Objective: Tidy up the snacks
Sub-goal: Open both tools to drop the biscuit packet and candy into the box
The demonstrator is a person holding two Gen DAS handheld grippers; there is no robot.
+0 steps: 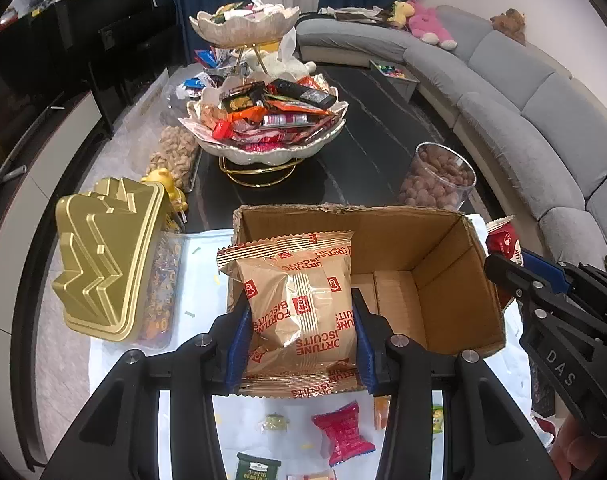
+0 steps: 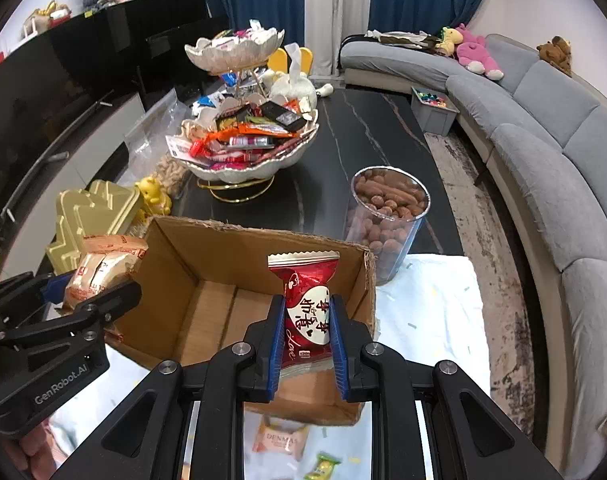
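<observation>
left gripper [image 1: 301, 322] clamping one tan biscuit pack [image 1: 299, 300], right gripper [image 2: 306, 334] clamping one red snack pack [image 2: 305, 304], both over one empty cardboard box [image 1: 435, 248] at frame centre, two tiered snack bowls [image 1: 271, 128] above

One cardboard box [image 1: 435, 264], open at the top. Two tools: the left tool [image 1: 301, 336] and the right tool [image 2: 306, 344], each carrying one packet. One tan biscuit packet [image 1: 303, 300]; one red packet [image 2: 305, 304]. One two-tier snack stand, counted as one upper bowl [image 1: 243, 24] and one lower bowl [image 1: 271, 148], both heaped with wrappers too many and too overlapped to count. One clear tub of brown nuts [image 2: 387, 216]. One gold tin [image 1: 103, 260]. One yellow bear figure [image 2: 153, 196]. On the white cloth below the box, small wrapped snacks: one pink packet [image 1: 343, 432], one dark green packet [image 1: 257, 468] and one peach packet [image 2: 281, 440]; others are cut off by the frame edge. One grey sofa [image 2: 543, 152] bearing at least three soft toys.
</observation>
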